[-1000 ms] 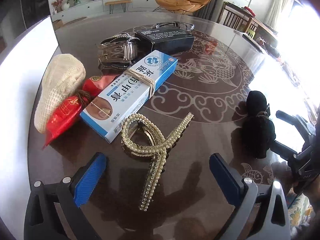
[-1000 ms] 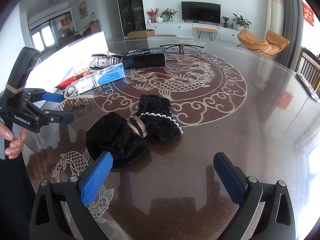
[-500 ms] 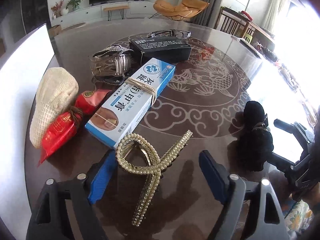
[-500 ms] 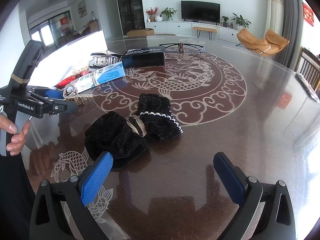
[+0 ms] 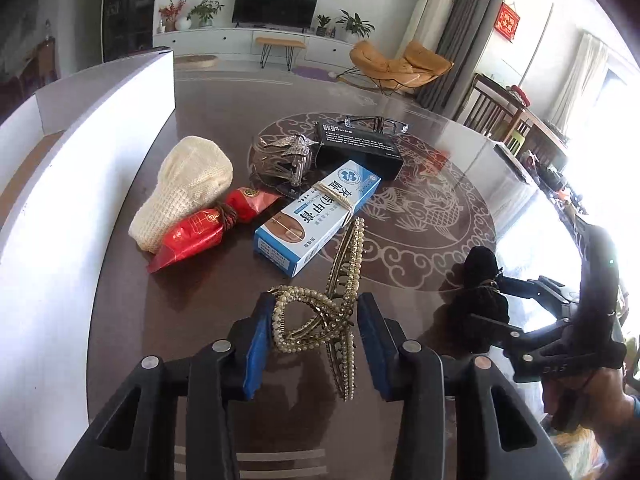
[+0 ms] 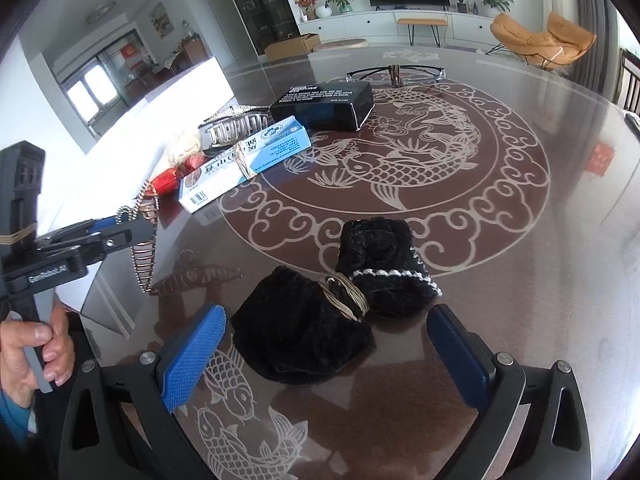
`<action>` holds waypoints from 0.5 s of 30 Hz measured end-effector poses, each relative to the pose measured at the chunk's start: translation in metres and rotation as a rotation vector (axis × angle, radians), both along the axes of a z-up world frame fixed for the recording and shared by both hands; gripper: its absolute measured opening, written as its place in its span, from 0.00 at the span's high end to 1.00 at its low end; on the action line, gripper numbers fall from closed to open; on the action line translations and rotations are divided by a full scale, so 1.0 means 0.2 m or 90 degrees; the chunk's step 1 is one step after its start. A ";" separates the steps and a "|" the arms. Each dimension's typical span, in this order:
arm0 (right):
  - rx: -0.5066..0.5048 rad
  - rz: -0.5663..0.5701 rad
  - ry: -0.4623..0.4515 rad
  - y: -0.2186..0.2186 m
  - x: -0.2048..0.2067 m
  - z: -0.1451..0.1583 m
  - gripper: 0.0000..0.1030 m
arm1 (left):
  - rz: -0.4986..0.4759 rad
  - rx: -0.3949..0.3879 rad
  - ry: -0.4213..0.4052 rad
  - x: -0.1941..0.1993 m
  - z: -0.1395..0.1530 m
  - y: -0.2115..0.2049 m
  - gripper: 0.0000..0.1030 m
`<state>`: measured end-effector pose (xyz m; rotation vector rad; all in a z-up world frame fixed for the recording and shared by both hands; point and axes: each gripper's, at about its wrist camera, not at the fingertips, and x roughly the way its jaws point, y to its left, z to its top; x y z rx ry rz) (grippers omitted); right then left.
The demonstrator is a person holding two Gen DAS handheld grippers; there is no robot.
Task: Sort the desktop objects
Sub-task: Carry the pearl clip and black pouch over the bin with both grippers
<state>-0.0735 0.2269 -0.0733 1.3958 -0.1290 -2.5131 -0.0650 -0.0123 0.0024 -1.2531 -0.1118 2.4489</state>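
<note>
At the far left a white box (image 5: 100,128) is seen standing on the table (image 5: 420,168), a likely destination. Just beside it lie one cream knitted pouch (image 5: 188,192), one red packet (image 5: 200,232), one blue carton (image 5: 316,220), one silver hair claw (image 5: 284,160), one black box (image 5: 360,148) and one pair of glasses (image 5: 376,123). Nearer, one pearl hair clip (image 5: 320,320) is seen lifted between the closing jaws of the left gripper (image 5: 316,340), the pads pressed on its looped end. That uneven, springy shape could be twisted or dropped, since only one end is caught. To the right, the right gripper (image 6: 324,354) is held wide open and empty over one black velvet bundle (image 6: 336,304).
</note>
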 end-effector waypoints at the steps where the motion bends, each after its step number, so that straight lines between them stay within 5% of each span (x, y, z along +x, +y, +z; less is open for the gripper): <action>1: 0.029 0.005 -0.006 -0.04 -0.03 -0.02 0.14 | 0.006 0.014 0.002 0.02 0.02 -0.03 0.71; 2: 0.063 0.006 0.007 -0.07 -0.04 -0.02 0.34 | 0.010 0.023 0.005 0.03 0.04 -0.03 0.80; 3: 0.081 0.015 0.013 -0.09 -0.04 -0.02 0.42 | 0.014 0.032 0.010 0.04 0.05 -0.05 0.80; 4: 0.085 0.019 0.011 -0.09 -0.04 -0.01 0.62 | 0.016 0.037 0.014 0.05 0.05 -0.07 0.80; 10: 0.074 0.014 0.013 -0.02 -0.01 0.02 0.64 | 0.009 0.037 -0.021 0.05 -0.01 -0.10 0.77; 12: 0.072 0.011 0.019 0.00 0.01 0.04 0.64 | 0.021 0.031 -0.037 0.05 -0.01 -0.08 0.60; 14: 0.063 0.013 0.025 0.00 0.03 0.06 0.64 | 0.047 0.008 -0.030 0.05 -0.02 -0.04 0.22; 15: 0.059 0.013 0.027 0.01 0.03 0.06 0.64 | 0.061 -0.008 -0.017 0.06 -0.02 -0.02 0.16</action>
